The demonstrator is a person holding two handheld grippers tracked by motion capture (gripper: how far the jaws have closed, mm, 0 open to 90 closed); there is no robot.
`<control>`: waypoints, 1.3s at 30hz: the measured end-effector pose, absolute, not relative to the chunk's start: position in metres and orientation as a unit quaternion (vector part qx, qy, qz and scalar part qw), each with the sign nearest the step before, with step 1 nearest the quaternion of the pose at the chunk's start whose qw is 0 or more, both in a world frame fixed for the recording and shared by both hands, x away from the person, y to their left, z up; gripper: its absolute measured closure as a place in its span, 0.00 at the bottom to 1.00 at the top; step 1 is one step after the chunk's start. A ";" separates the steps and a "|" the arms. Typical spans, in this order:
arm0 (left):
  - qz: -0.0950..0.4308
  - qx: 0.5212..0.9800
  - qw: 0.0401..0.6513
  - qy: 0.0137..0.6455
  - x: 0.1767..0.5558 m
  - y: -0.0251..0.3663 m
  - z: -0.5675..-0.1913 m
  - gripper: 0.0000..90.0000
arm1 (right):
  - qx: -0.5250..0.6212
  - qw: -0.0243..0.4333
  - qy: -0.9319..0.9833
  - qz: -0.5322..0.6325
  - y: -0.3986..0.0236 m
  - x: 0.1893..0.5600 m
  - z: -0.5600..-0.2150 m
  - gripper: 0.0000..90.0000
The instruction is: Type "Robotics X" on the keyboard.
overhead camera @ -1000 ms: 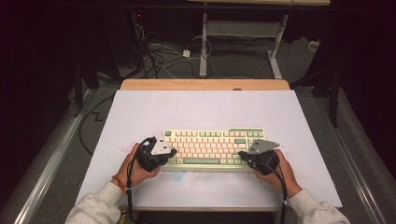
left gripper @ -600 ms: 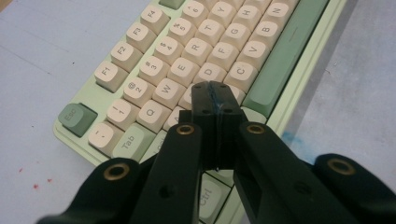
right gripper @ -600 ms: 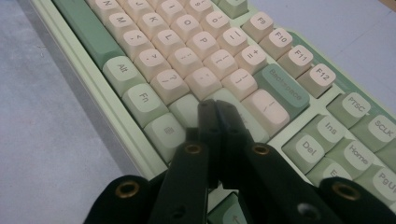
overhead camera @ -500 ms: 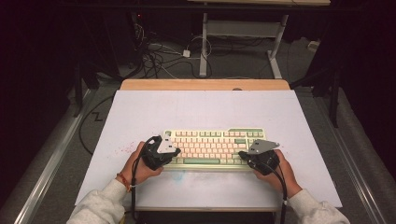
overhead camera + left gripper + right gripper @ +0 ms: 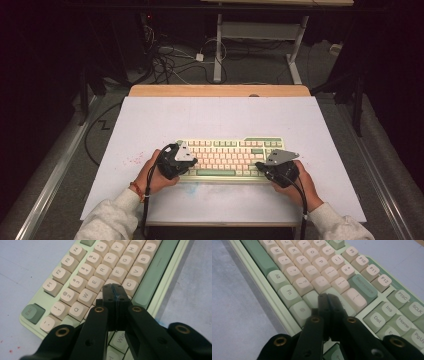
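Across the pale grey table (image 5: 220, 117), both closed claws, left claw (image 5: 115, 293) and right claw (image 5: 327, 302), should tap the pale green cream-keyed plastic keyboard (image 5: 227, 157) straight down, one key apiece.
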State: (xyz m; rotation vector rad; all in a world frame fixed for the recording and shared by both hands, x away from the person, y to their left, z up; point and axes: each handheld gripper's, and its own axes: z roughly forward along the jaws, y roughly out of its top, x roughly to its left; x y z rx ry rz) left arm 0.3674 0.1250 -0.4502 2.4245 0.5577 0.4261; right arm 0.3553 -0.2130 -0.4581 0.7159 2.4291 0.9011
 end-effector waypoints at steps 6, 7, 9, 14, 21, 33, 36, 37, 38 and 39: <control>0.157 0.916 0.304 0.207 0.370 0.120 -0.450 0.97 | 0.259 0.224 0.881 0.327 -0.213 0.355 -0.458 1.00; 0.158 0.916 0.304 0.207 0.370 0.119 -0.450 0.97 | 0.259 0.224 0.881 0.327 -0.213 0.355 -0.458 1.00; 0.156 0.917 0.305 0.204 0.370 0.118 -0.449 0.97 | 0.260 0.225 0.881 0.327 -0.213 0.355 -0.458 1.00; 0.154 0.920 0.300 0.198 0.371 0.113 -0.450 0.97 | 0.259 0.224 0.881 0.327 -0.213 0.355 -0.458 1.00; 0.152 0.922 0.296 0.198 0.371 0.112 -0.451 0.97 | 0.259 0.224 0.881 0.326 -0.213 0.355 -0.458 1.00; 0.158 0.921 0.297 0.196 0.369 0.111 -0.451 0.97 | 0.260 0.224 0.881 0.325 -0.213 0.356 -0.458 1.00; 0.166 0.916 0.307 0.196 0.368 0.113 -0.446 0.97 | 0.260 0.226 0.881 0.323 -0.213 0.356 -0.457 1.00; 0.169 0.915 0.308 0.196 0.367 0.113 -0.445 0.96 | 0.261 0.226 0.880 0.325 -0.214 0.356 -0.456 1.00; 0.169 0.915 0.309 0.196 0.367 0.113 -0.445 0.96 | 0.262 0.227 0.879 0.327 -0.215 0.356 -0.455 1.00; 0.173 0.914 0.310 0.196 0.367 0.114 -0.444 0.96 | 0.261 0.228 0.878 0.330 -0.215 0.355 -0.454 1.00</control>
